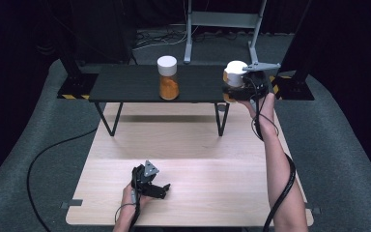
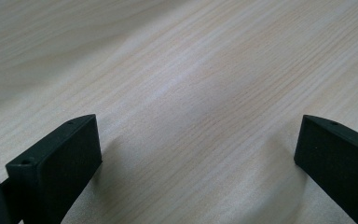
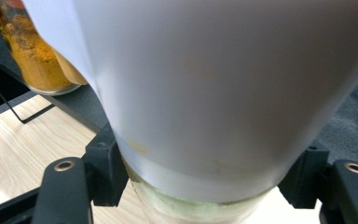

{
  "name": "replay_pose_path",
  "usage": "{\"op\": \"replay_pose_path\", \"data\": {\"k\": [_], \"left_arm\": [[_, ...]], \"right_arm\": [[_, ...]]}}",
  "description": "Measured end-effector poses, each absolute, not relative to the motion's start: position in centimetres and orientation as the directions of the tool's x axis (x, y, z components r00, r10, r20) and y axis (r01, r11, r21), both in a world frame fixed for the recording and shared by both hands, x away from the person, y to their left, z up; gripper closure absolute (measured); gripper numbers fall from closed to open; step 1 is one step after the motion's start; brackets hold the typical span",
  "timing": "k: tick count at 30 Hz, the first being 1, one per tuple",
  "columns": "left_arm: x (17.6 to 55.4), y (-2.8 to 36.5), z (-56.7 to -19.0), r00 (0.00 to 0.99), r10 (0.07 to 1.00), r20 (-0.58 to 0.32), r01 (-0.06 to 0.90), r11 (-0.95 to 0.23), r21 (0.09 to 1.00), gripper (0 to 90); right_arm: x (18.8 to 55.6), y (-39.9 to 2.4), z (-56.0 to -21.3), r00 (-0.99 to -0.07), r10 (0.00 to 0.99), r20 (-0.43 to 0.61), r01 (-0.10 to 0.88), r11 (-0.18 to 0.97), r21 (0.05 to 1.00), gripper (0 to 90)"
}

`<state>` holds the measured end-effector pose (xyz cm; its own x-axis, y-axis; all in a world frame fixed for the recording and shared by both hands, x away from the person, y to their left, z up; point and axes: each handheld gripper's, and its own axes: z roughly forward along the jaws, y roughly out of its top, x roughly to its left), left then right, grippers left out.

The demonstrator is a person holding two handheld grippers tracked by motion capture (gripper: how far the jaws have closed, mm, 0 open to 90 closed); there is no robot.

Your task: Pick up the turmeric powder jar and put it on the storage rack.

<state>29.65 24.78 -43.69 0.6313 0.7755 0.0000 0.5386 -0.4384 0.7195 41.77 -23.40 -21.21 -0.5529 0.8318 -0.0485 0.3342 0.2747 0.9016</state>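
**Right gripper clamps a white-capped jar at the shelf's right end**

Near the table's (image 1: 222,193) front edge, left of its middle, the left gripper (image 1: 158,189) rests on the pale wood in the person's left hand (image 1: 128,198). Its jaws stand spread wide with nothing between them — the left gripper view has bare wood grain running between the two black fingers (image 2: 56,163).

Farther back, along the table's right side, the person's right forearm (image 1: 278,159) reaches up toward the black shelf (image 1: 125,84) that stands on thin legs across the table's far edge. At the shelf's right end the right gripper (image 1: 239,92) holds a jar (image 1: 235,73) with a white cap. The right gripper view puts the fingers (image 3: 105,170) pinched on the jar just below the cap, one on each side, the cap looming large above them. Whether the jar's base touches the shelf cannot be told.

Farthest along — near the middle of the shelf, well apart from the held one — a second jar (image 1: 168,79) stands upright, white-capped and part filled with orange powder.
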Motion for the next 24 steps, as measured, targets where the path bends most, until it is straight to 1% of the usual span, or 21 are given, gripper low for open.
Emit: {"op": "replay_pose_path", "data": {"k": [15, 24], "left_arm": [[29.7, 24.8, -43.7, 0.631, 0.776, 0.0, 0.539, -0.438, 0.719, 0.0], [29.7, 24.8, -43.7, 0.631, 0.776, 0.0, 0.539, -0.438, 0.72, 0.0]], "right_arm": [[43.0, -22.3, -20.7, -0.558, 0.828, -0.054, 0.34, 0.287, 0.896, 29.6], [44.2, -22.0, -20.9, -0.551, 0.833, -0.037, 0.363, 0.28, 0.888, 29.6]]}}
